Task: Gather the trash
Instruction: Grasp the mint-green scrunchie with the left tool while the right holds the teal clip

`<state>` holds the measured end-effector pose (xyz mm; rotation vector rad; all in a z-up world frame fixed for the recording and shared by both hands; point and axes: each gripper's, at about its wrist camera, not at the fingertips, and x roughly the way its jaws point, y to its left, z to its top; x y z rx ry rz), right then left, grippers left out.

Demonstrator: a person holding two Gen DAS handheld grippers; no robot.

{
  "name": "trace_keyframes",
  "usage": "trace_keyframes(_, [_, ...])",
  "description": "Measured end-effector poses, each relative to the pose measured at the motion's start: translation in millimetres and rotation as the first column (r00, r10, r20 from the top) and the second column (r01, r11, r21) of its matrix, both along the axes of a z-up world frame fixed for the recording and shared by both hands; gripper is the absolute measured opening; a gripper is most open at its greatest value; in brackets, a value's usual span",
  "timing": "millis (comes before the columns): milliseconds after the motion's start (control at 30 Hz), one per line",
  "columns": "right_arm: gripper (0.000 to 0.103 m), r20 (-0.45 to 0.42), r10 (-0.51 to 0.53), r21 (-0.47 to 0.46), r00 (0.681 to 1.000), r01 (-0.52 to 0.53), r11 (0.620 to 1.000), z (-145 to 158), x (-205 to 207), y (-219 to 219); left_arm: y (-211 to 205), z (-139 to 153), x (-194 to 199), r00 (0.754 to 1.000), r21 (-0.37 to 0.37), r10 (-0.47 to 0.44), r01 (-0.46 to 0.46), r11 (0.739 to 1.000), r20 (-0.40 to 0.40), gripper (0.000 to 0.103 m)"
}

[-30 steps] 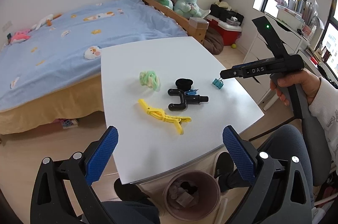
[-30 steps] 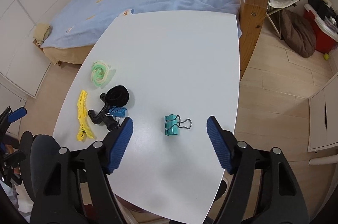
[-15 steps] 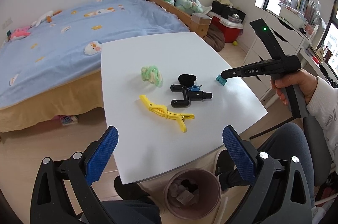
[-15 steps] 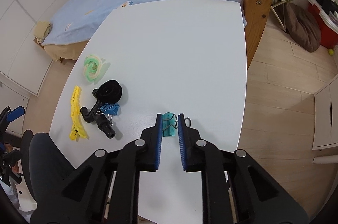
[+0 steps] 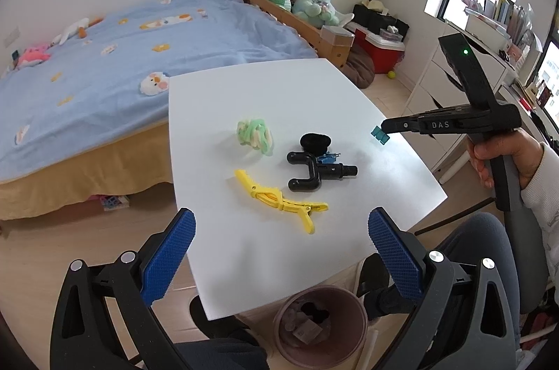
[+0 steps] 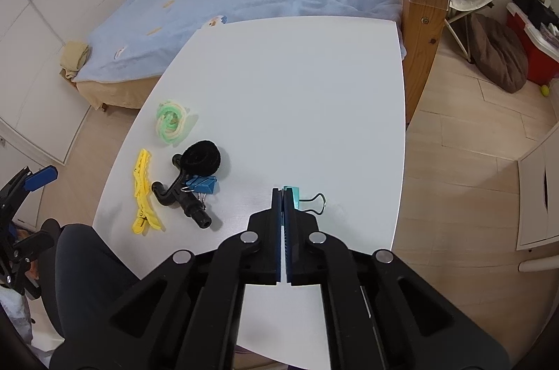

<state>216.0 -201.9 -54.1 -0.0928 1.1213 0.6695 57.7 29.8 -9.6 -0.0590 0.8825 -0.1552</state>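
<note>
We judge the job to be in its early middle. The white table carries most of its clutter, while the brownish bin on the floor under the near edge already holds a few dark scraps, so some collecting looks done.

Left on the table, from the biggest down: the yellow hair clip, the black pipe fitting, the green-and-cream hair tie, the black fuzzy ring touching the fitting, and the blue binder clip tucked against that fitting. All five lie untouched in a loose group on the left half.

Our right tongs are closed hard, pads nearly meeting, pinching the teal binder clip by its body; its wire handle sticks out to the right. From the left camera the clip hangs at the tip, seemingly just clear of the table near its right edge. It needs carrying to the bin next.

Our left tongs are spread wide above the near table edge, holding nothing.
</note>
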Motion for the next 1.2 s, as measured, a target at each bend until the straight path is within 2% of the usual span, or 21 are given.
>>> trace_keyframes(300, [0.001,0.035,0.010,-0.002,0.999,-0.010,1.000,16,-22,1,8,6,35,1.000,-0.013,0.012,-0.012,1.000,-0.008,0.095])
trace_keyframes(567, [0.001,0.057,0.012,-0.015,0.998,-0.011,1.000,24,-30,0,8,6,70,1.000,0.011,-0.007,0.007,1.000,-0.030,0.095])
trace_keyframes(733, [0.001,0.059,0.013,-0.018,0.998,-0.012,1.000,25,-33,-1,8,-6,100,0.997,0.043,-0.022,0.025,0.999,-0.073,0.095])
trace_keyframes(1033, [0.001,0.061,0.008,-0.021,0.998,-0.007,1.000,28,-32,-4,13,-41,142,0.985,0.041,-0.032,0.040,0.998,-0.167,0.094])
trace_keyframes(1067, [0.001,0.060,0.007,-0.020,0.998,-0.006,1.000,28,-32,-5,13,-43,144,0.985,0.040,-0.033,0.041,0.998,-0.171,0.092])
trace_keyframes(1133, [0.001,0.059,0.006,-0.021,0.998,-0.004,1.000,29,-32,-6,13,-49,150,0.981,0.035,-0.039,0.046,0.998,-0.189,0.079])
trace_keyframes(1200, [0.001,0.058,0.006,-0.022,0.998,-0.004,1.000,28,-32,-7,13,-54,153,0.979,0.037,-0.040,0.049,0.998,-0.200,0.075])
